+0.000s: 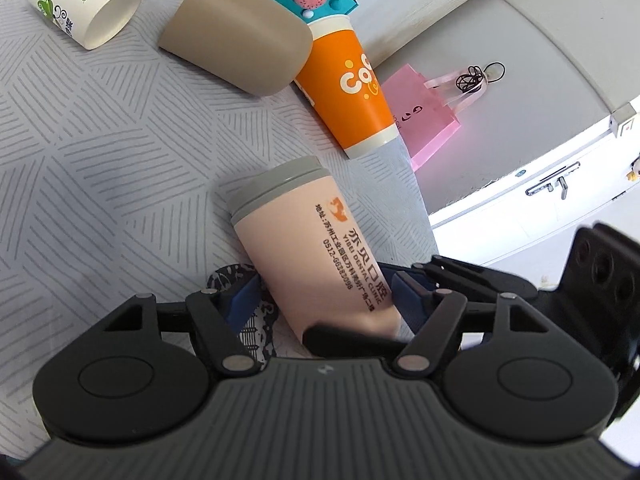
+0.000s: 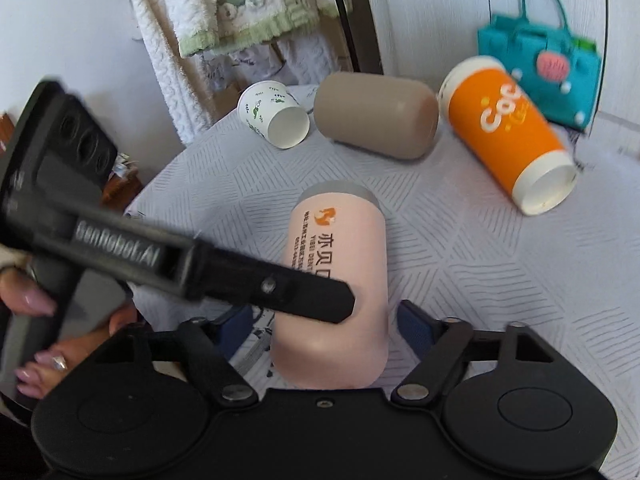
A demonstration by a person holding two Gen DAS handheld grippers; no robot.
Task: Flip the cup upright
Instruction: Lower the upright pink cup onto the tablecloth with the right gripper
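In the left wrist view, we see the pink cup point(image 1: 316, 248) lying on its side on the striped cloth point(image 1: 100, 160), its gray lid end pointing away from us. Our left gripper point(image 1: 320, 300) has its blue pads on both sides of the cup's bottom end, spread wide, and we cannot tell if they press it. Farther off lie a tan cup point(image 1: 236, 32), an orange cup point(image 1: 352, 88) and a small leafy paper cup point(image 1: 80, 0).

In the right wrist view, our right gripper point(image 2: 324, 324) is also spread wide around the pink cup point(image 2: 336, 280), not squeezing. The black finger of the left gripper point(image 2: 280, 292) lies across it. A teal bag point(image 2: 544, 76) stands behind the orange cup point(image 2: 508, 132).
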